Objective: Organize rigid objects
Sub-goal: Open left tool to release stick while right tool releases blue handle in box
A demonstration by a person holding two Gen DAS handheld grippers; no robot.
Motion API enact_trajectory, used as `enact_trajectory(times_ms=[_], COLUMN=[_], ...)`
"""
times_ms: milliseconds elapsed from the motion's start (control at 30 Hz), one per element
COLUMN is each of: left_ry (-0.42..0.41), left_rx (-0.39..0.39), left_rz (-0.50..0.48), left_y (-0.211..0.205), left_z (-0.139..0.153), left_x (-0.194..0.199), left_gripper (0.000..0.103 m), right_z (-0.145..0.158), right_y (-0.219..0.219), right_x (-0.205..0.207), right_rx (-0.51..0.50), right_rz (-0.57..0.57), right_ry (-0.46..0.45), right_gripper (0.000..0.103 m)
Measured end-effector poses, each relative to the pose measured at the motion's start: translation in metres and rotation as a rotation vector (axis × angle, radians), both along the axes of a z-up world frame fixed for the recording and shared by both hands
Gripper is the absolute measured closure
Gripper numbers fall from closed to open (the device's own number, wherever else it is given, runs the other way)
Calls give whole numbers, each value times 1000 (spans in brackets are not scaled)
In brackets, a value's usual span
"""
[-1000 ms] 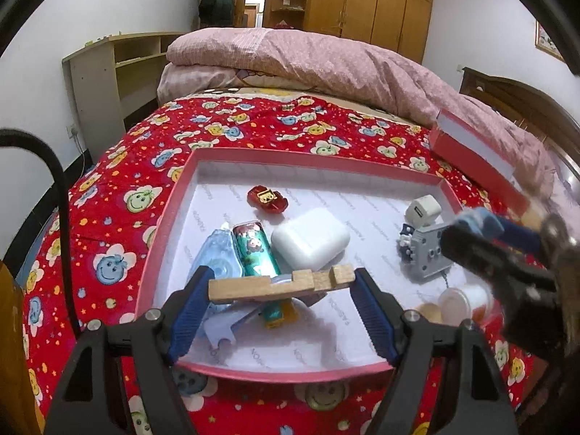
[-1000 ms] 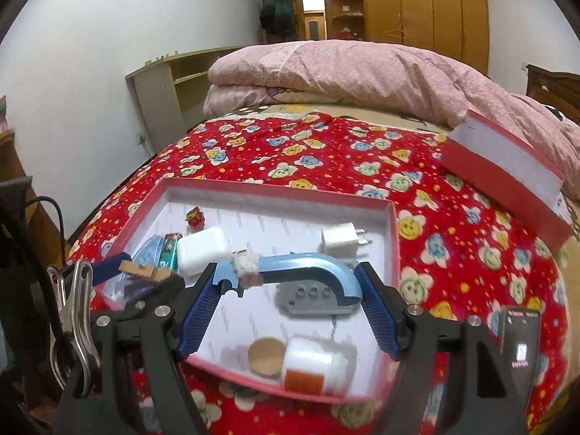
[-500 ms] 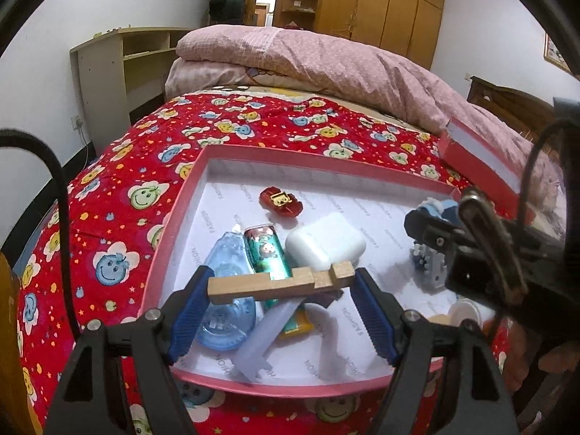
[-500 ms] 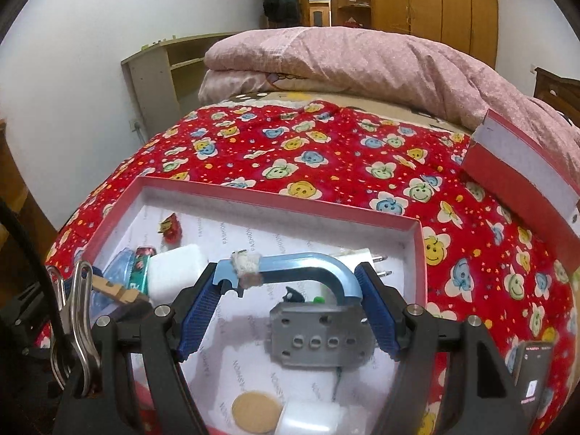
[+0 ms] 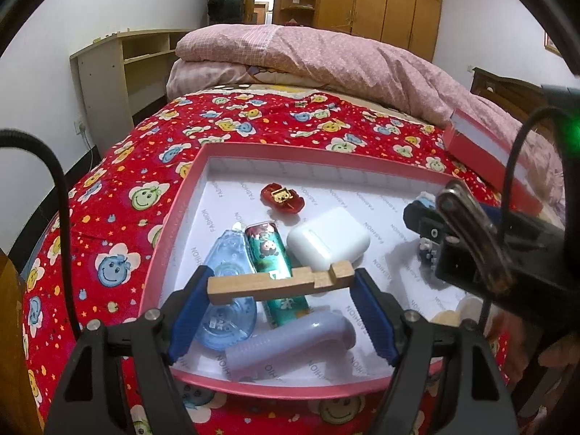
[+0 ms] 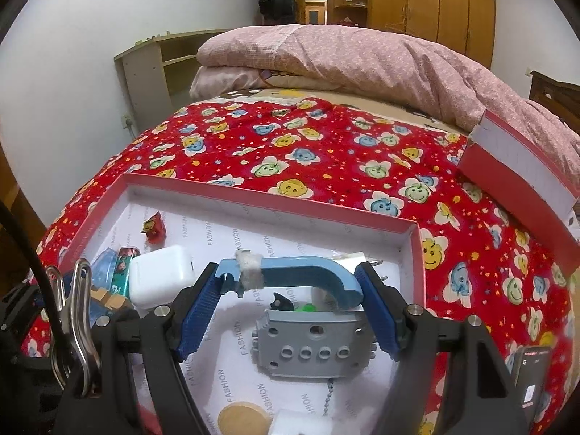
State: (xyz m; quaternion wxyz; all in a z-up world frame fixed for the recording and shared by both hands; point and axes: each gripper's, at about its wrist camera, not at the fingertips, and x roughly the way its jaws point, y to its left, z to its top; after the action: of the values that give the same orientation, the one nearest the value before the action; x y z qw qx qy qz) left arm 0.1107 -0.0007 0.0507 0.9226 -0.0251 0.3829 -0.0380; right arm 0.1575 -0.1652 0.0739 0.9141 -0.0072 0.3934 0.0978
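Left gripper [image 5: 281, 284] clamps notched wooden block [image 5: 279, 284] above red-rimmed box [image 5: 177, 214] (near-left corner); white case [image 5: 328, 243] lies mid-box.

Both grippers angled downward, each clamped on something

The left gripper [image 5: 281, 286] has its blue-padded jaws pressed against both ends of a notched wooden block [image 5: 279, 285]; the right gripper [image 6: 290, 281] grips a curved light-blue plastic handle [image 6: 293, 273] the same way.

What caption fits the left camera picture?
Left gripper holds a wooden block over the red box.
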Motion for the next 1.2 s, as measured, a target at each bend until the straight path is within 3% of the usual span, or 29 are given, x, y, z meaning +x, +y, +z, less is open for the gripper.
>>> enact_trajectory(times_ms=[133, 233, 333, 1200], left_ry=[0, 2, 8, -36], left_rx=[-15, -40, -53, 9], left_rz=[-7, -13, -14, -21], left_y=[0, 2, 3, 3], left_z=[0, 0, 1, 38], left_x=[0, -1, -1, -52], left_gripper=[22, 21, 19, 19], right_z=[0, 0, 2, 44], right_y=[-3, -8, -13, -13], right_x=[0, 0, -2, -84], right_rx=[1, 20, 30, 83], right_rz=[-17, -32, -46, -1], right_ry=[0, 1, -4, -92], right_gripper=[27, 19, 18, 18])
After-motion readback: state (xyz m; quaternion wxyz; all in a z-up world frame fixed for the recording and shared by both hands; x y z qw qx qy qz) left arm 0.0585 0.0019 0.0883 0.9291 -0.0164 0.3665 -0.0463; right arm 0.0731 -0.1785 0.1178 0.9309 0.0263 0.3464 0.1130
